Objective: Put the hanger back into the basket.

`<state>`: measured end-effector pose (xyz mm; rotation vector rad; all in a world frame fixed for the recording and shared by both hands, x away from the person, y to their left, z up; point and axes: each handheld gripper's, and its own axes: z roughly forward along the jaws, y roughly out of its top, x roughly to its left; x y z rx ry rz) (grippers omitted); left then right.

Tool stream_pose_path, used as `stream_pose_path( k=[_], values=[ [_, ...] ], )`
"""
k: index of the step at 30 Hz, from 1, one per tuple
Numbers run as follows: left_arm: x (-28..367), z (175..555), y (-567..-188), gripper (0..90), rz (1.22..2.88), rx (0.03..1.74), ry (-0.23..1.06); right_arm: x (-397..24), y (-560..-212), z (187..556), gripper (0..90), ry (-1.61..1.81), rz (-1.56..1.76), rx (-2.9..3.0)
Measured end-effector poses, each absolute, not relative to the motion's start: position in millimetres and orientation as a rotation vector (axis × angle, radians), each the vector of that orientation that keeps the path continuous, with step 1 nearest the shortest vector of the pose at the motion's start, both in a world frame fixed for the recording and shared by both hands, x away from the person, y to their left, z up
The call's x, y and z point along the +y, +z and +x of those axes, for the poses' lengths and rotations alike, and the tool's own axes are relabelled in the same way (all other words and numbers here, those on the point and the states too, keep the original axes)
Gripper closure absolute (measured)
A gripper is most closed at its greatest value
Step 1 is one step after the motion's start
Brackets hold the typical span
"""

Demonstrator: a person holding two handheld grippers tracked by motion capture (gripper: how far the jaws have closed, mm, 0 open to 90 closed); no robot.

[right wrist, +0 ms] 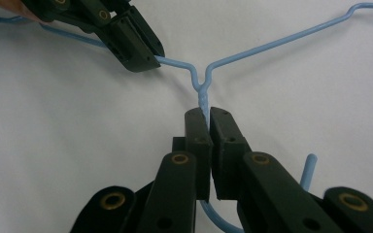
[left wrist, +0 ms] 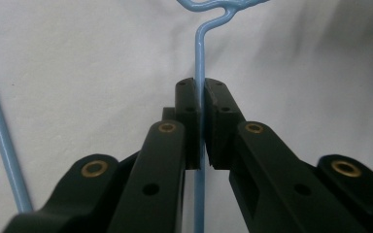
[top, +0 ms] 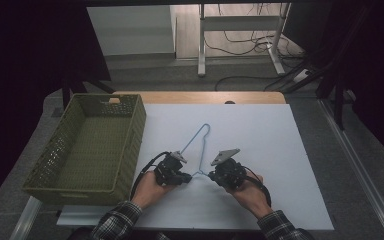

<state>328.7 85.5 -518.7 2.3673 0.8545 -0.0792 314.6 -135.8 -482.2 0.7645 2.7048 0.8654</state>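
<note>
The left gripper [left wrist: 203,92] is clamped on one shoulder wire of the blue wire hanger [top: 200,145], close beside the neck; the right gripper [right wrist: 209,119] is pinched shut on the twisted neck just below the hook. The hanger lies flat on the white table [top: 270,150], with the green basket [top: 130,145] to the left. To lift cleanly, both hands should probably rise together and level, so the thin wire neither twists nor slips.

Blue wire hanger [top: 200,145] between left tool [top: 186,177] and right tool [top: 211,175]
</note>
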Motion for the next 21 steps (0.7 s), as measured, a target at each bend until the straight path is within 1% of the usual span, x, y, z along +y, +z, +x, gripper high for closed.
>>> stream_pose_path(
  k=[3, 4, 6, 7, 10, 11, 13, 16, 21],
  values=[
    [85.2, 328.1, -517.5, 86.5, 2.364, 0.852, -0.077, -136.0, -481.8, 315.1, 85.3, 0.866, 0.774, 2.716],
    [85.3, 328.1, -516.9, 86.7, 2.360, 0.853, -0.077, -138.6, -477.0, 315.2, 78.0, 0.904, 0.781, 2.697],
    [85.8, 327.5, -515.6, 86.8, 2.353, 0.858, -0.069, -141.5, -469.1, 314.5, 72.4, 0.941, 0.790, 2.667],
    [85.8, 327.5, -515.6, 86.8, 2.353, 0.858, -0.069, -141.5, -469.1, 314.5, 72.4, 0.941, 0.790, 2.667],
    [88.6, 328.5, -512.9, 86.9, 2.336, 0.863, -0.068, -156.9, -447.0, 314.7, 63.9, 1.022, 0.806, 2.610],
    [88.6, 328.5, -512.9, 86.9, 2.336, 0.863, -0.068, -156.9, -447.0, 314.7, 63.9, 1.022, 0.806, 2.610],
    [90.2, 328.6, -511.3, 87.0, 2.324, 0.867, -0.063, -171.3, -435.9, 315.8, 60.9, 1.050, 0.840, 2.561],
    [94.5, 329.9, -507.7, 87.1, 2.297, 0.869, -0.062, -189.6, -427.9, 317.1, 59.4, 1.065, 0.867, 2.507],
    [101.0, 331.4, -503.5, 87.1, 2.253, 0.879, -0.062, -213.4, -425.8, 316.9, 59.0, 1.067, 0.925, 2.462]
  ],
)
